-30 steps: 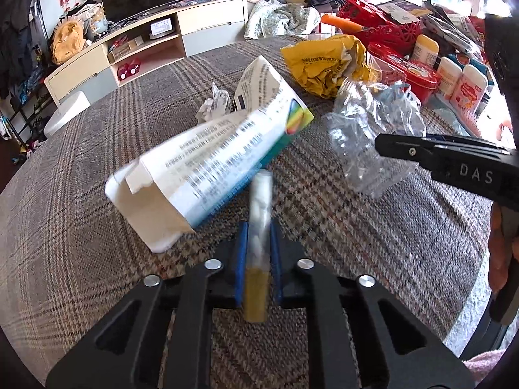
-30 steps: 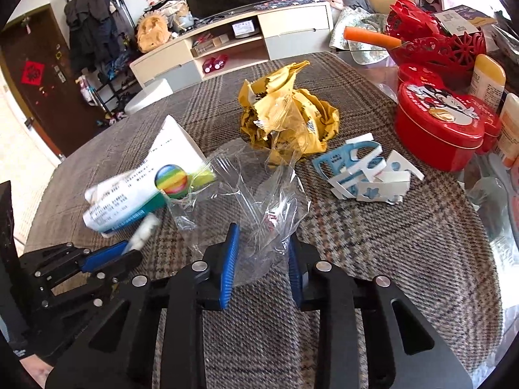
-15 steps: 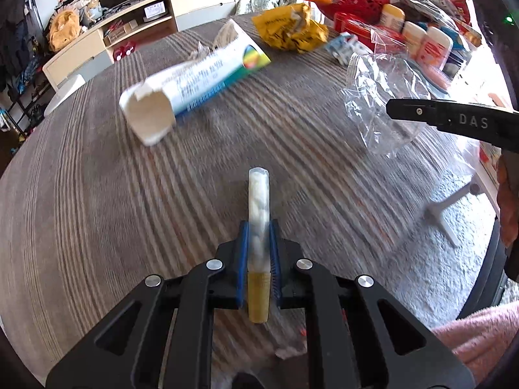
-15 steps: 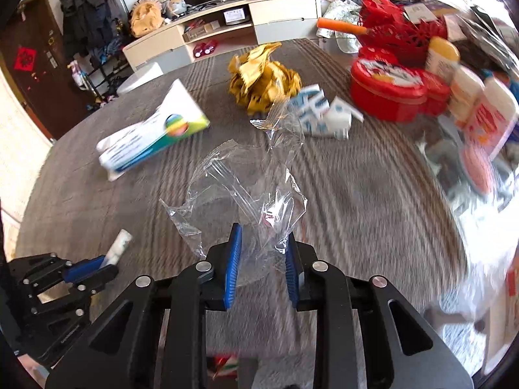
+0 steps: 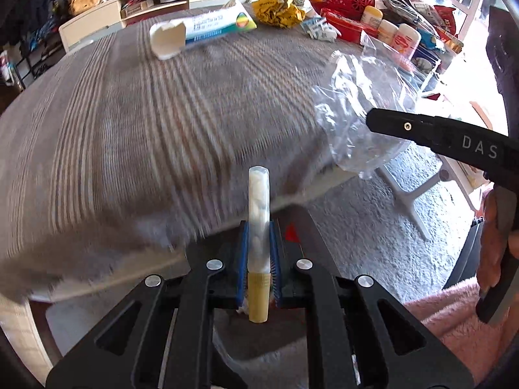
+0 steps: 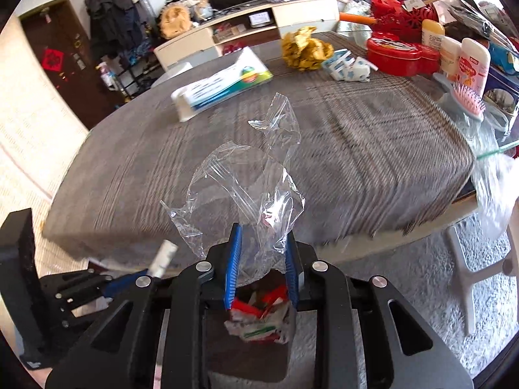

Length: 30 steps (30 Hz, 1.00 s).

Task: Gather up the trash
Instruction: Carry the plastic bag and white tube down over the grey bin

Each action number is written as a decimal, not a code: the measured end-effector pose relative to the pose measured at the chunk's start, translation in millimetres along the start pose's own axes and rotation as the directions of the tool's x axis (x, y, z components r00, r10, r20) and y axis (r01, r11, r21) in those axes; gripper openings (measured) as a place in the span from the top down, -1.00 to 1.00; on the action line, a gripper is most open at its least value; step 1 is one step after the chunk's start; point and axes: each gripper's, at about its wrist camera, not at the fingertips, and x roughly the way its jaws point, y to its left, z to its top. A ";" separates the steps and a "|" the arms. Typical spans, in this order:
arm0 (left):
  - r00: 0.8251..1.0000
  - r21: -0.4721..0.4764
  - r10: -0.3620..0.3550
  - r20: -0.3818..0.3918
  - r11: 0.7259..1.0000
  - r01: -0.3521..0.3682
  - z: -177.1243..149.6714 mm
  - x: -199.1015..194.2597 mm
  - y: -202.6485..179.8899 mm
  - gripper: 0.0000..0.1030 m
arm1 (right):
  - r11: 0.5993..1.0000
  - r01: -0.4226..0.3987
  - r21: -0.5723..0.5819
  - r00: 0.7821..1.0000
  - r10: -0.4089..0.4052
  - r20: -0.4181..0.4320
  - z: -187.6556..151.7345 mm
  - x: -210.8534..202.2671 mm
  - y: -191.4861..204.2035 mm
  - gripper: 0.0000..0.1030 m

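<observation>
My left gripper (image 5: 258,227) is shut on a white tube with a yellow cap (image 5: 258,220), held upright past the table's near edge. My right gripper (image 6: 261,236) is shut on a crumpled clear plastic bag (image 6: 246,181) and holds it above a dark bin with red and white wrappers (image 6: 259,317) on the floor. The bag also shows in the left wrist view (image 5: 360,110), and the left gripper with its tube shows in the right wrist view (image 6: 163,259). On the table lie a white and green carton (image 6: 220,84), crumpled yellow paper (image 6: 305,48) and blue and white scraps (image 6: 348,66).
The round table has a plaid cloth (image 6: 356,136). A red tin (image 6: 402,55), bottles (image 6: 470,64) and a pink hairbrush (image 6: 467,99) crowd its right side. A white stool (image 6: 480,269) stands on the grey carpet at the right. A low cabinet (image 6: 246,29) stands behind.
Both grippers have pulled back from the table middle to beyond its near edge, carrying the tube and the plastic bag. The bin has come into view under the right gripper.
</observation>
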 end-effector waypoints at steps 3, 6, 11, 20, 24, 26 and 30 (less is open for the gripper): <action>1.000 -0.025 0.007 -0.009 1.000 -0.008 -25.0 -1.0 -0.2 0.78 | 1.000 -0.006 -0.022 1.000 0.006 -0.025 -25.7 1.3 10.6 0.50; 1.000 -0.061 0.000 -0.025 0.998 -0.002 -50.1 2.5 1.0 0.78 | 0.999 -0.004 -0.033 0.999 0.002 -0.054 -48.7 5.8 14.7 0.50; 0.998 -0.123 -0.021 -0.063 0.992 0.013 -89.8 18.4 4.0 0.78 | 1.000 -0.012 -0.028 0.990 0.008 -0.138 -88.2 23.7 16.0 0.50; 0.993 -0.143 -0.024 -0.113 0.990 0.008 -120.8 64.7 2.5 0.78 | 0.999 0.005 0.040 0.963 0.005 -0.268 -125.3 79.2 6.7 0.50; 0.989 -0.158 -0.035 -0.144 0.987 0.012 -116.4 85.4 2.6 0.78 | 0.999 0.026 0.025 0.952 -0.017 -0.304 -130.8 99.6 9.2 0.50; 0.987 -0.170 -0.051 -0.153 0.985 0.024 -115.0 93.5 4.1 0.78 | 0.999 0.031 0.028 0.948 -0.020 -0.318 -130.8 109.5 7.9 0.50; 0.982 -0.188 -0.065 -0.177 0.982 0.031 -113.8 106.9 9.7 0.77 | 0.998 0.032 0.058 0.938 -0.010 -0.345 -130.1 123.0 2.4 0.46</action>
